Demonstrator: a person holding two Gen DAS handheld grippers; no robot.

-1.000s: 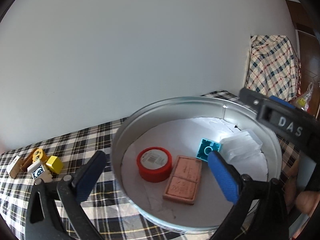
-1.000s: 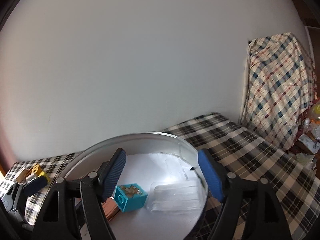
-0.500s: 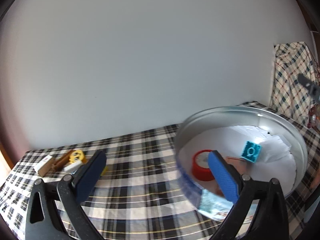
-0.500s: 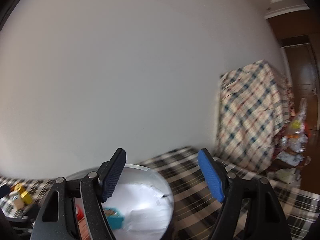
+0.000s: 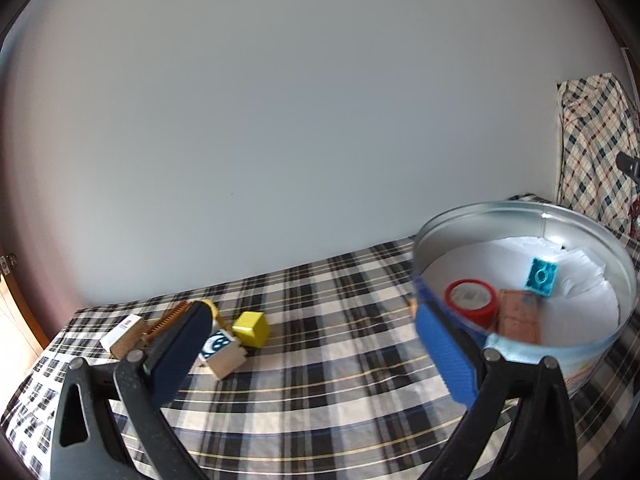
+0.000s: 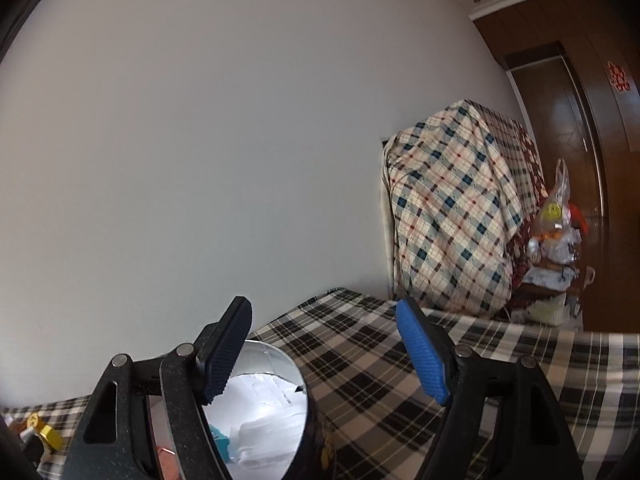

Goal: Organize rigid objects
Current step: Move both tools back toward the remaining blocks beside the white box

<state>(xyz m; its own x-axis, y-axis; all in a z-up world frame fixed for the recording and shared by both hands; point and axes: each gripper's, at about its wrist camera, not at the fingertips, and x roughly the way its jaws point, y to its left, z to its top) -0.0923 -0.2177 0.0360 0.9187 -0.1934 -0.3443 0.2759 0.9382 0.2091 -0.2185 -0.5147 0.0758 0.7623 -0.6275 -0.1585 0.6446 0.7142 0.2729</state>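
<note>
Inside the round metal tin (image 5: 520, 216) at the right of the tabletop (image 5: 340, 360) already lie a red lid-like disc (image 5: 470, 298), a brown flat block (image 5: 518, 316) and a teal brick (image 5: 540, 278), all on white paper. Well apart from it, at the far left of the checked cloth, the loose pieces wait in a small cluster: a yellow cube (image 5: 250, 328), a wooden block with a blue-and-white face (image 5: 222, 354), a comb-like toothed piece (image 5: 166, 318) and a pale box (image 5: 122, 330). Judging by this, some 3 things are sorted and the step in hand is reaching for the next one. The left gripper (image 5: 304, 356) faces the cluster with its jaws released and nothing between them; the next move calls for lining them up on 1 piece, probably the cube or the wooden block, and closing without knocking its neighbours. The right gripper (image 6: 332, 354) is likewise spread and empty, aimed past the tin toward the wall. Only the left view shows the tin's contents clearly and the cluster; only the right view shows the plaid-draped furniture (image 6: 452, 208) in full and the brown door (image 6: 568, 120) beyond.
</note>
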